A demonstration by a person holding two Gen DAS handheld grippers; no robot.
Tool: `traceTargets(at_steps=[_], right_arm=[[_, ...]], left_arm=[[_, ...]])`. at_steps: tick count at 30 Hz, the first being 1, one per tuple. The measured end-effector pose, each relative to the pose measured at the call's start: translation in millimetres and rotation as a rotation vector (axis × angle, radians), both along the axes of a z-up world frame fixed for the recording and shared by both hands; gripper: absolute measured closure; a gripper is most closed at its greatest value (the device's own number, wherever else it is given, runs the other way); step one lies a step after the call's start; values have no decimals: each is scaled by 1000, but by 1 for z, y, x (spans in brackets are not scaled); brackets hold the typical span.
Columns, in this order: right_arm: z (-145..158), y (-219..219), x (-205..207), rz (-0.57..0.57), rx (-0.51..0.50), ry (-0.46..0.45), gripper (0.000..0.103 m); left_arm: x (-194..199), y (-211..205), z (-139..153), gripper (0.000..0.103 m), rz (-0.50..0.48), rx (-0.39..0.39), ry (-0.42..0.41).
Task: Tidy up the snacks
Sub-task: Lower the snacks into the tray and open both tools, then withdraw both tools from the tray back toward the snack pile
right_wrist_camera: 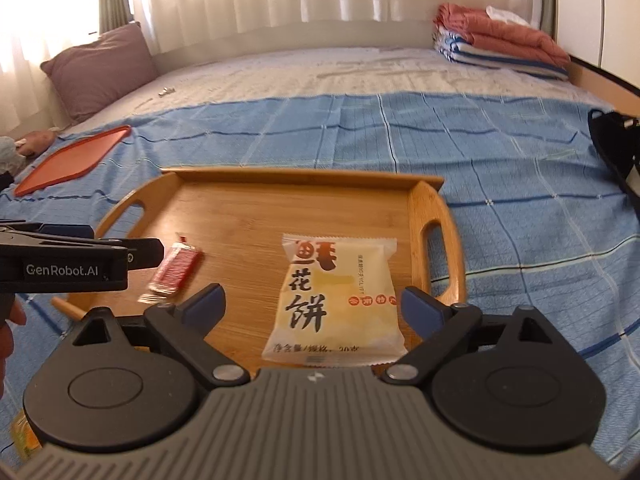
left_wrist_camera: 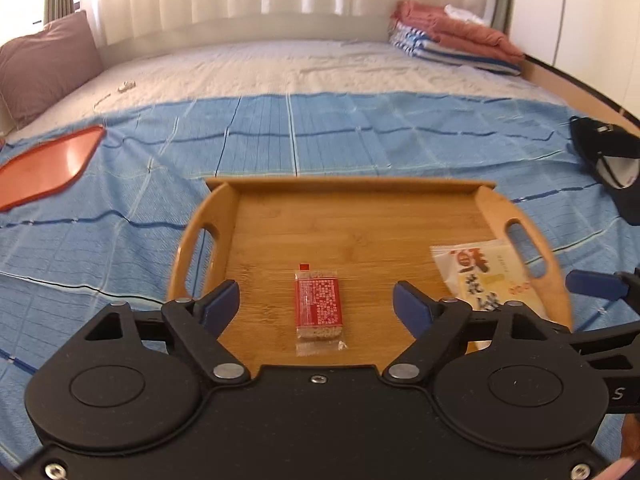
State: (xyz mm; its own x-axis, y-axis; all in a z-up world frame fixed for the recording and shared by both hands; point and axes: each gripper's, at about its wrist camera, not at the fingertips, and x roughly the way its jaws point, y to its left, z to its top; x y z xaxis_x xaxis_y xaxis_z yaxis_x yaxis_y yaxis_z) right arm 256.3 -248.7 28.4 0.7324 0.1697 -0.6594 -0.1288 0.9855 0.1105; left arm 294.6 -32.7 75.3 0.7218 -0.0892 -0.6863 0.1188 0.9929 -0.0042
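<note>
A wooden tray (left_wrist_camera: 360,216) with cut-out handles lies on the blue checked bed cover; it also shows in the right wrist view (right_wrist_camera: 248,208). A small red snack bar (left_wrist_camera: 319,307) lies flat on the tray between the fingers of my open left gripper (left_wrist_camera: 316,300), which hovers over it without touching. A pale yellow flower-cake packet (right_wrist_camera: 336,300) lies on the tray's right side between the fingers of my open right gripper (right_wrist_camera: 312,304). The packet (left_wrist_camera: 484,276) and the bar (right_wrist_camera: 176,266) each show in the other view too.
A flat orange tray (left_wrist_camera: 48,168) lies on the cover to the far left. A black bag (left_wrist_camera: 608,160) sits at the right edge. A purple pillow (right_wrist_camera: 100,68) and folded blankets (right_wrist_camera: 500,40) lie at the far end. A yellow wrapper (right_wrist_camera: 24,436) shows at bottom left.
</note>
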Motion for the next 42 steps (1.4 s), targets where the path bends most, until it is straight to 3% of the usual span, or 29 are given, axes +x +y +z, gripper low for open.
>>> traceTargets(at_steps=[10,20,30,42], right_arm=[[45,-1,-66,34,23,-83,0],[56,-4,-121,37,56,-105,0],[42,6,-174,73,5,-133,0],[14,11,-210,102,-53,-121,0]], left_arm=[[-80,12,45,11,-58,-4,-96],[-158,30,68,8,-91,-59,-148],[-222,49,66,6,-94,-77,-207],[-279,45,40,6,-134,-32,-231]])
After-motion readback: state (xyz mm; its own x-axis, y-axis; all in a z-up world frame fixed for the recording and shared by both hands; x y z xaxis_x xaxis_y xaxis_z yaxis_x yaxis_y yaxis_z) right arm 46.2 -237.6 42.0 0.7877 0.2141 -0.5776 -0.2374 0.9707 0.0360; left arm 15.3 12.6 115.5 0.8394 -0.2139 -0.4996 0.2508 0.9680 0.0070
